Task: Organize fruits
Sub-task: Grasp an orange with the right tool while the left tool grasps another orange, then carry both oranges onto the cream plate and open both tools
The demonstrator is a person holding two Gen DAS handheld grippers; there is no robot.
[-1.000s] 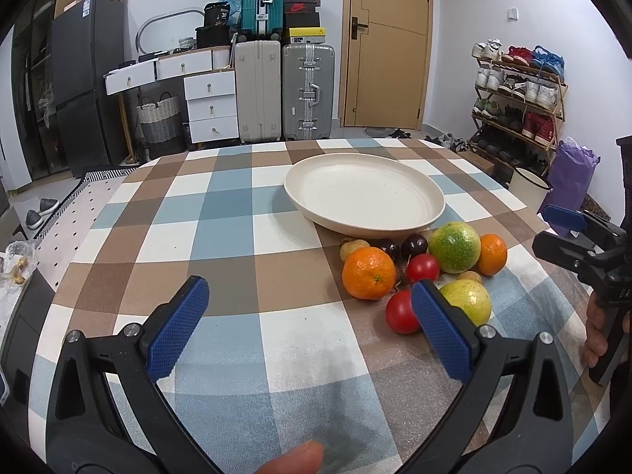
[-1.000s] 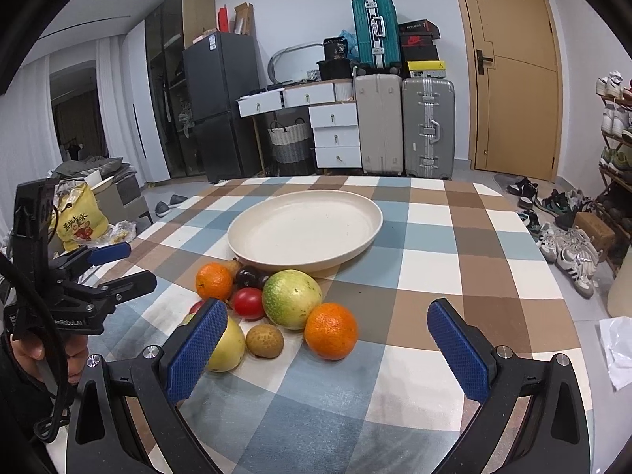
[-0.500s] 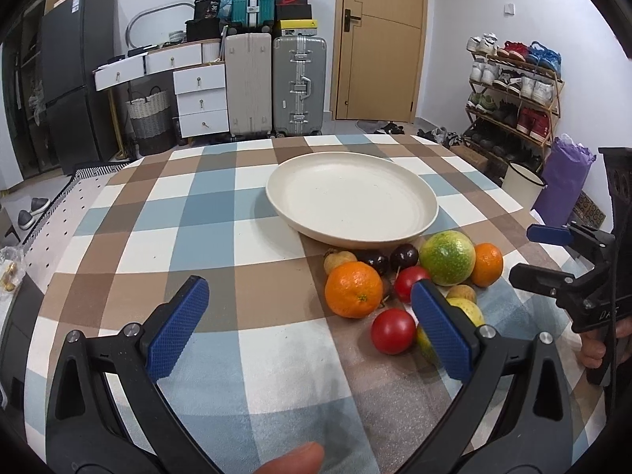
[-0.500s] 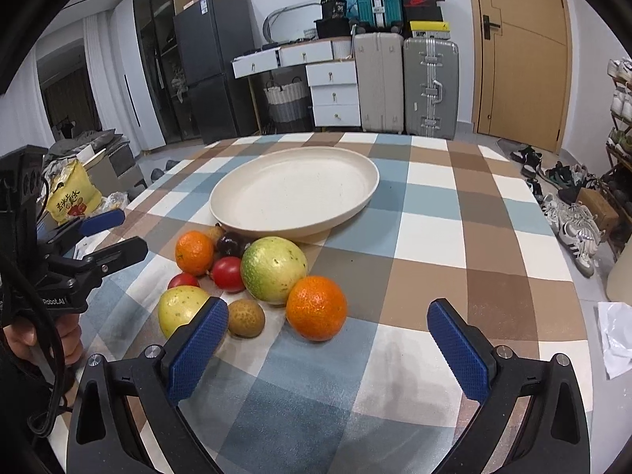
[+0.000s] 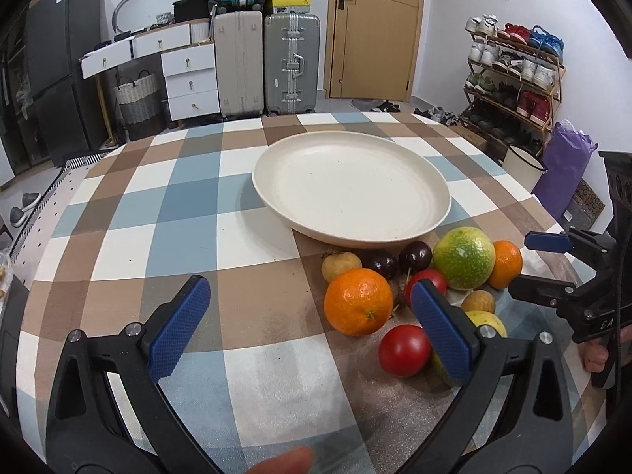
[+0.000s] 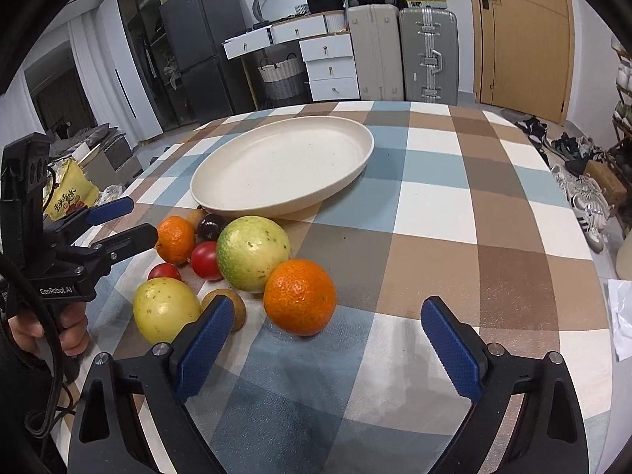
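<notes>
Both the left gripper and right gripper stand spread and empty over the checked cloth, fruit cluster touching the bare plate; only the left view shows two dark, possibly plum, fruits.

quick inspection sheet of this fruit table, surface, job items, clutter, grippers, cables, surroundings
surface: round table with a checked cloth, lying flat.
job's things: cream plate, nothing in it. Beside its near rim a tight cluster of fruit: two oranges, green-yellow fruit, yellow fruit, two tomatoes, two dark plums, small brown fruits.
clutter: nothing seen on the table.
grippers: left hand-held gripper open, nothing in it; right hand-held gripper open, nothing in it, the near orange just ahead of it.
cables: black cable at the left hand-held gripper.
surroundings: suitcases, drawers, shoe rack, door.
</notes>
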